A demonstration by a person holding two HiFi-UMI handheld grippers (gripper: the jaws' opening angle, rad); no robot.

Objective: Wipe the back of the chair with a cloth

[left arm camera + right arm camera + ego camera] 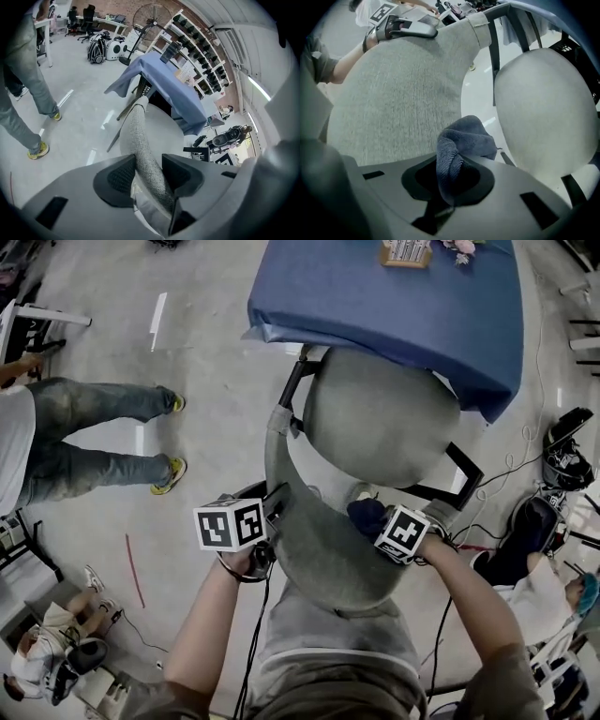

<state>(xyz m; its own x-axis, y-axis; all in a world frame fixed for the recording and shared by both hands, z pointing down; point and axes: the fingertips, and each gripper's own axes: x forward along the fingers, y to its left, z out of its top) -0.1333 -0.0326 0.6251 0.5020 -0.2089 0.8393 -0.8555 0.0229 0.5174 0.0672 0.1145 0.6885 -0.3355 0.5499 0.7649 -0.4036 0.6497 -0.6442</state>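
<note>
The grey fabric chair stands in front of me, its round seat [380, 418] beyond the curved backrest [319, 545]. My left gripper [270, 512] sits at the backrest's left end. In the left gripper view the backrest's top edge [140, 136] runs between the jaws of the left gripper [147, 171], and both pads touch the fabric. My right gripper [382, 521] is at the backrest's right end, shut on a dark blue cloth [366, 515]. In the right gripper view the cloth [464, 138] bulges out of the right gripper [450, 180], close to the backrest's inner face [398, 98] and beside the seat [548, 108].
A table under a blue cover [394, 296] stands just beyond the chair. A person in jeans [94, 437] stands on the floor to the left, and another person [47, 652] sits at the lower left. Bags [567, 451] and cables lie at the right.
</note>
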